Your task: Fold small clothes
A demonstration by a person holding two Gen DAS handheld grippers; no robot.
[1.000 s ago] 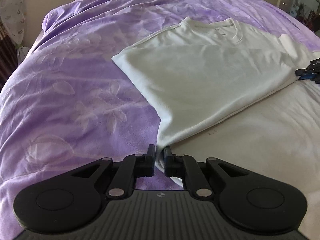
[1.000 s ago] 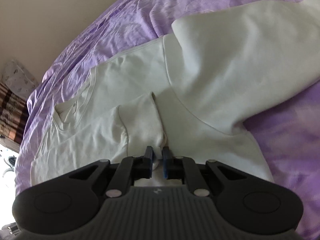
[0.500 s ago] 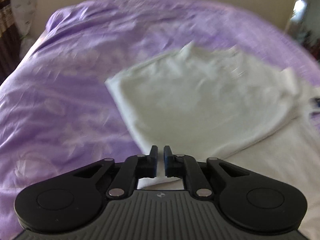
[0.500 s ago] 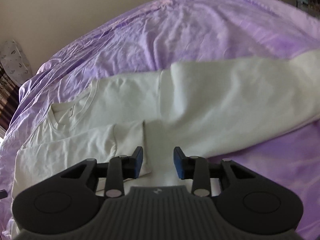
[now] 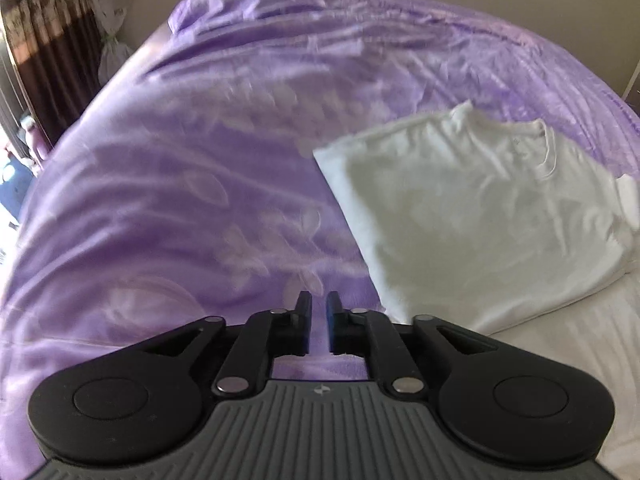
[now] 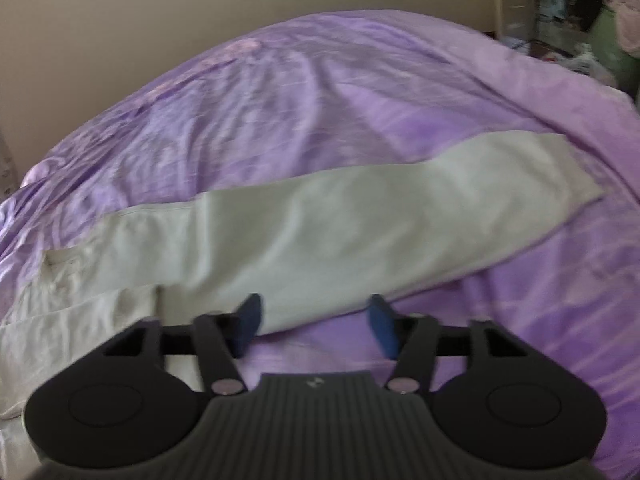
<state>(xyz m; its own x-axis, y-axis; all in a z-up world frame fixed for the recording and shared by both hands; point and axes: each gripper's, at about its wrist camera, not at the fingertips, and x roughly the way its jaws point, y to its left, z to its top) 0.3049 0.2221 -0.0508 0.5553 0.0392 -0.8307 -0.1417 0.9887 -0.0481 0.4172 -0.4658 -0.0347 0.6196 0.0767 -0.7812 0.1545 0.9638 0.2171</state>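
Since a second ago both hand-held grippers have let go of the shirt (image 5: 472, 216) and lifted off it. The right hand-held gripper (image 6: 314, 324) is opening wide and empty; the left hand-held gripper (image 5: 319, 322) is opening slightly, nothing between its jaws. Next, regrasp the folded edge at 3 o'clock in the left view, both corners pinched evenly.

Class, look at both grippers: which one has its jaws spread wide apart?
The right gripper: its blue pads stand wide, opening, nothing between. The left gripper shows only a narrow gap.

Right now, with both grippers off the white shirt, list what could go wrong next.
1. The white shirt lies loosely folded on the slick, rumpled purple bedspread; the fold may slide open.
2. The left hand-held gripper, jaws opening, has only bedspread between them and may pinch it.
3. The right hand-held gripper, jaws opening, could snag the near hem.
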